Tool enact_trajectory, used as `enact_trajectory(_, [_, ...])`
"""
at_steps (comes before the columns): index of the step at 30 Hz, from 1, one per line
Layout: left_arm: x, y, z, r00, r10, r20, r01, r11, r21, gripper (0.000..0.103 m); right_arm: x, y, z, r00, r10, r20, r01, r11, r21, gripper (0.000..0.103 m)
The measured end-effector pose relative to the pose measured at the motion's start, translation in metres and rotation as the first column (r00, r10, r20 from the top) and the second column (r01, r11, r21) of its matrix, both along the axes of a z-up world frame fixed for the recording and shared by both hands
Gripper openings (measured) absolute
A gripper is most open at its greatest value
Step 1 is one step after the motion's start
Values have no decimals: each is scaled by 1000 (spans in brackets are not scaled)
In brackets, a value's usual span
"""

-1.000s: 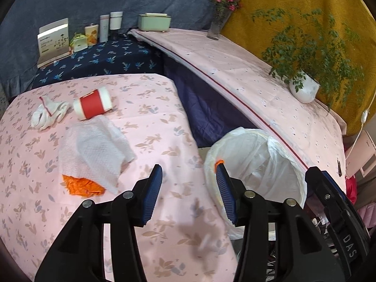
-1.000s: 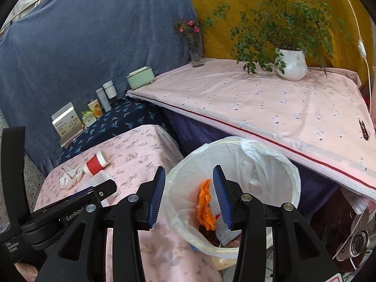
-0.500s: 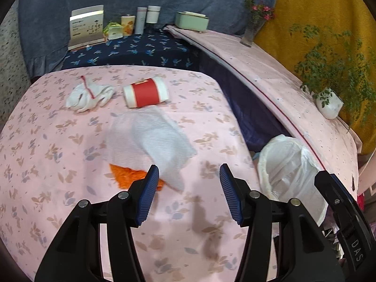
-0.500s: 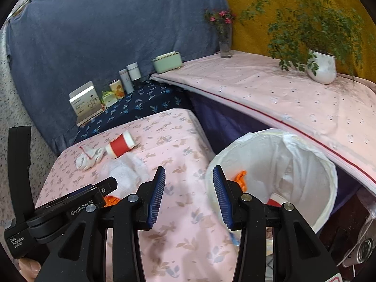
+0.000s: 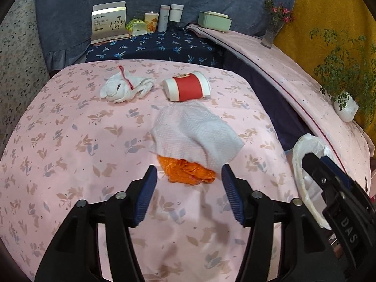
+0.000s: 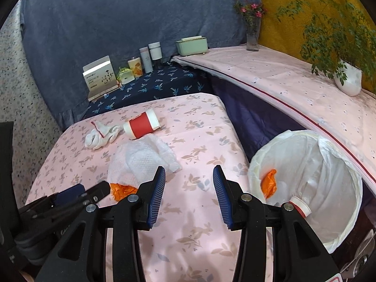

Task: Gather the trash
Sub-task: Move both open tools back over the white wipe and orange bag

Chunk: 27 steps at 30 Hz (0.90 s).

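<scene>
The left tongs (image 5: 186,189) stand apart with nothing between the pads; their jaws have just been opening, and they point down at the orange wrapper (image 5: 186,171) that lies crumpled on the pink table (image 5: 70,141) just ahead of the tips. The right tongs (image 6: 189,193) also stand apart and empty, over bare cloth between the litter and the bin (image 6: 305,159).

The step in hand looks like picking up the orange wrapper with the left tongs. To do it well, bring the open pads down so they straddle the crumpled lump itself. The white paper towel (image 5: 195,131) overlaps the wrapper's far edge, so come in from the near side and close low on the orange heap, otherwise the towel's corner may get pinched and drag along, though both are trash and a double catch would do no harm. Press close to the cloth without nipping it, since the tablecloth is soft and could bunch into the pads.

Further out lie a red paper cup (image 5: 186,89) on its side and a white crumpled glove-like rag (image 5: 124,88), well apart from the wrapper. The lined bin stands off the table's right edge, already holding an orange scrap and a cup, so the carry is short and to the right.
</scene>
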State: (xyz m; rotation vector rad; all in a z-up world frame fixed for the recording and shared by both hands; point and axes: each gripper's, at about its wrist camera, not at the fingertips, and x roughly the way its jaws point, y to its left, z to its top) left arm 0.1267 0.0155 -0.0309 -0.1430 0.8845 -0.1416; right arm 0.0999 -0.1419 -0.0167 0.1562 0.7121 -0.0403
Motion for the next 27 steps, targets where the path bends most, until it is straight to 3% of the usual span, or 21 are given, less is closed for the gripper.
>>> enact_trajectory(16, [14, 26, -19, 1000, 14, -23, -14, 1000, -1, 59, 27, 26, -20, 999, -1, -51, 0, 1000, -20, 42])
enact_trajectory(27, [37, 54, -37, 994, 82, -70, -85, 996, -38, 60, 57, 37, -34, 997, 22, -73, -22, 1000, 0, 42])
